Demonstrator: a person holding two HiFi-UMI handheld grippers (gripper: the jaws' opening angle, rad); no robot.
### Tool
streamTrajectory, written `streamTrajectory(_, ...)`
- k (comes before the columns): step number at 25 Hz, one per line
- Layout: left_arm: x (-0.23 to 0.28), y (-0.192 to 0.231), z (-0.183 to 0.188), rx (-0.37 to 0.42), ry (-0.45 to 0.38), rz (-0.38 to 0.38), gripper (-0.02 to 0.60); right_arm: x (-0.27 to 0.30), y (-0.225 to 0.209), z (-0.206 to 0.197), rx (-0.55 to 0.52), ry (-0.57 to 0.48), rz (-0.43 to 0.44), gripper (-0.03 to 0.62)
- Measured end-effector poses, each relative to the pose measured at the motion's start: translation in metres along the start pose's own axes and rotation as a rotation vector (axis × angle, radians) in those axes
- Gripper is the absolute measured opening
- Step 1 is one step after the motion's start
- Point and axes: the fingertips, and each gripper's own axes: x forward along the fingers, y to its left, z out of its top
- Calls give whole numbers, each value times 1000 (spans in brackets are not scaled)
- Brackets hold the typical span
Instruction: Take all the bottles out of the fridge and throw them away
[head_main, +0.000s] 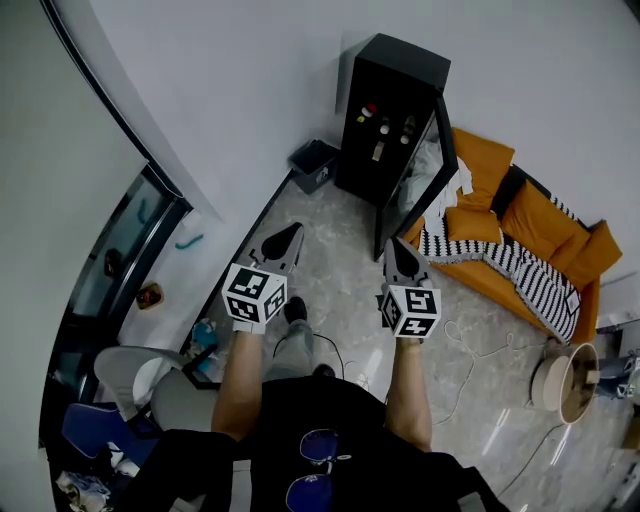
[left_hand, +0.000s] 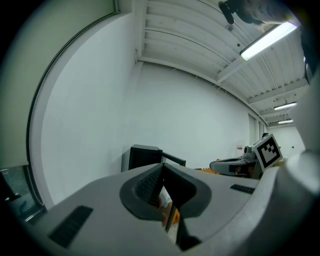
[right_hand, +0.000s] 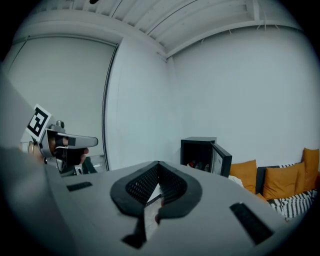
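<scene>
A small black fridge (head_main: 392, 100) stands against the far wall with its glass door (head_main: 412, 190) swung open. Several bottles (head_main: 384, 128) stand on its shelf. My left gripper (head_main: 283, 243) and right gripper (head_main: 401, 257) are held side by side over the floor, well short of the fridge and pointing towards it. Both are shut with nothing between the jaws. The left gripper view shows its closed tips (left_hand: 162, 167) with the fridge (left_hand: 142, 157) beyond. The right gripper view shows its closed tips (right_hand: 158, 165), the fridge (right_hand: 197, 150) and the bottles (right_hand: 200, 165).
A dark bin (head_main: 313, 163) sits on the floor left of the fridge. An orange sofa (head_main: 525, 225) with a striped blanket (head_main: 510, 265) stands to the right. A cable (head_main: 470, 345) trails over the marble floor. A round basket (head_main: 567, 380) is at the right, a glass door (head_main: 120, 255) at the left.
</scene>
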Motion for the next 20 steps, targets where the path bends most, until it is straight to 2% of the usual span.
streamTrajectory(6, 65, 55, 31, -6, -52, -34, 5, 86, -24, 27, -10, 9, -18, 3)
streamTrajectory(14, 135, 145, 48, -18, -28, -43, 5, 193, -23, 56, -17, 21, -31, 3)
streamTrajectory(20, 185, 179, 50, -19, -7, -78, 5, 247, -39, 62, 3, 31, -62, 3)
